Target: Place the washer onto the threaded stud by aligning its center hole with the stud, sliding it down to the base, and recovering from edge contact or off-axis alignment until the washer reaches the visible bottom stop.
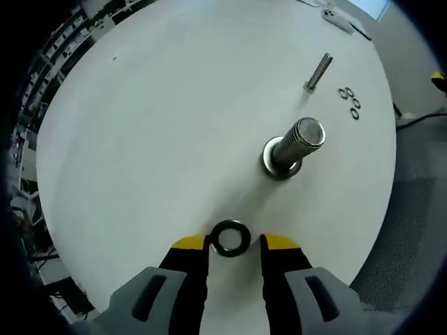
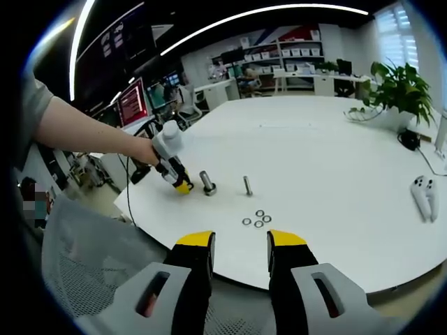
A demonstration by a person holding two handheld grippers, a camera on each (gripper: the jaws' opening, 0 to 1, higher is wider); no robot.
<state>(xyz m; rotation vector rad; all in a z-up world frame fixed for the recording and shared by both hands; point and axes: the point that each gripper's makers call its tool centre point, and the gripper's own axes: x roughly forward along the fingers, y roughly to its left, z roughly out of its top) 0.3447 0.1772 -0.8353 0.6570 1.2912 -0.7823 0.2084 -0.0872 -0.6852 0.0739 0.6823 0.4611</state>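
The left gripper [image 1: 235, 241], jaws apart on either side of the dark washer [image 1: 230, 237] lying on the table [image 1: 154, 125], has yet to lift it; the threaded stud [image 1: 297, 143] stands bare ahead of the jaws, while the right gripper [image 2: 241, 241] hangs open-jawed and empty.

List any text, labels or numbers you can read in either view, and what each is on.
No text can be read in either view.
The red-lit monitor screens behind the white round table: content too blurred to read.
The wall shelf boxes: any labels are too small.
The large threaded steel stud and black ring washer: no markings visible.
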